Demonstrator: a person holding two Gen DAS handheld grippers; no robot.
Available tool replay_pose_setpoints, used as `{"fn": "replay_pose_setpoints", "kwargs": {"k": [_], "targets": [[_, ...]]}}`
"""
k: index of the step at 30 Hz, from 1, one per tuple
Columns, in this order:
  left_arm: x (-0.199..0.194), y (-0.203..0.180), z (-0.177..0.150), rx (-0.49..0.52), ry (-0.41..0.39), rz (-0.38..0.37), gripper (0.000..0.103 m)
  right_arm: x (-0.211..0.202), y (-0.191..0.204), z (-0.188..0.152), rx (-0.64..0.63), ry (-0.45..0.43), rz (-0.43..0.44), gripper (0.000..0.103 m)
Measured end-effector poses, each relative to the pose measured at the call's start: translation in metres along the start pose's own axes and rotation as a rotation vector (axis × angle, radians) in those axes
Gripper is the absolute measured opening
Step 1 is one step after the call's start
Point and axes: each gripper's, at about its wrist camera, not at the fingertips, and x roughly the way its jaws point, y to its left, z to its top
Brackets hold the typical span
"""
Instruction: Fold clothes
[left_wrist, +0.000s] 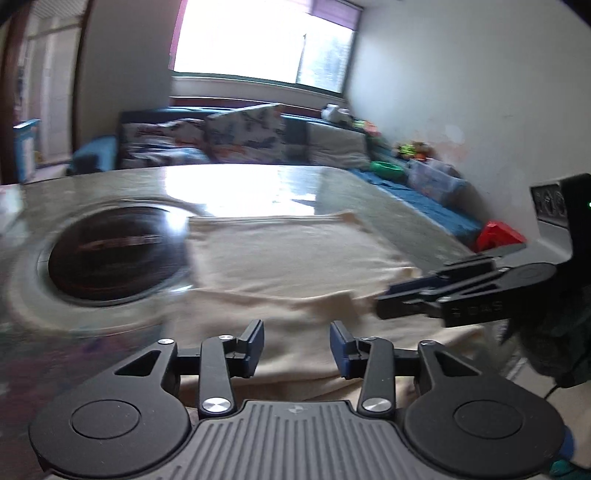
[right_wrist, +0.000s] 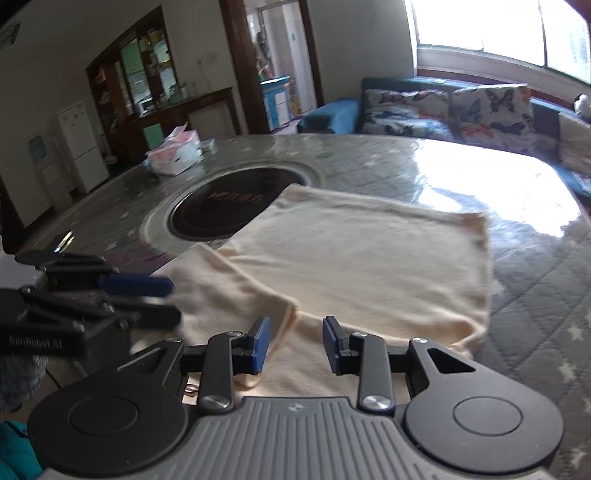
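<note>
Plainly, the cream garment (right_wrist: 354, 266) is judged light, soft and limp; it lies flat and partly folded on the tabletop (right_wrist: 535, 295), draped over the near edge, with one doubled flap (right_wrist: 229, 291) laid at its near left. A hold is best taken at a hem or corner, pinching both layers, since a single layer would slide off the other. The left tongs (left_wrist: 297, 347) are seen moderately parted above the near edge of the cloth, nothing pressed between the pads. The right tongs (right_wrist: 295, 345) stand narrowly parted over the flap's edge, and no cloth is seen gripped.

At the garment's far left corner, a dark round inset (right_wrist: 236, 206) is partly overlapped. A tissue pack (right_wrist: 177, 155) sits well apart near the far left edge. Nothing is seen to block the fold.
</note>
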Motion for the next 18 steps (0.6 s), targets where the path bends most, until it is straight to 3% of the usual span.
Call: {"fn": "replay_pose_setpoints", "kwargs": {"k": [4, 9, 12, 14, 18], "targets": [[-0.014, 0.027, -0.011, -0.038, -0.005, 0.093, 0.049, 0.017, 0.004, 0.000, 0.007, 0.036, 0.018, 0.031], [-0.017, 0.042, -0.025, -0.077, 0.024, 0.148, 0.052, 0.034, 0.006, 0.001, 0.026, 0.059, 0.024, 0.031], [-0.014, 0.044, -0.030, -0.086, 0.043, 0.149, 0.054, 0.038, 0.010, 0.003, 0.022, 0.063, 0.033, 0.024], [-0.011, 0.041, -0.031, -0.084, 0.047, 0.146, 0.056, 0.039, 0.013, 0.004, 0.013, 0.068, 0.036, 0.009], [-0.004, 0.034, -0.031, -0.061, 0.047, 0.148, 0.058, 0.030, 0.016, 0.010, 0.001, 0.041, 0.035, 0.005]]}}
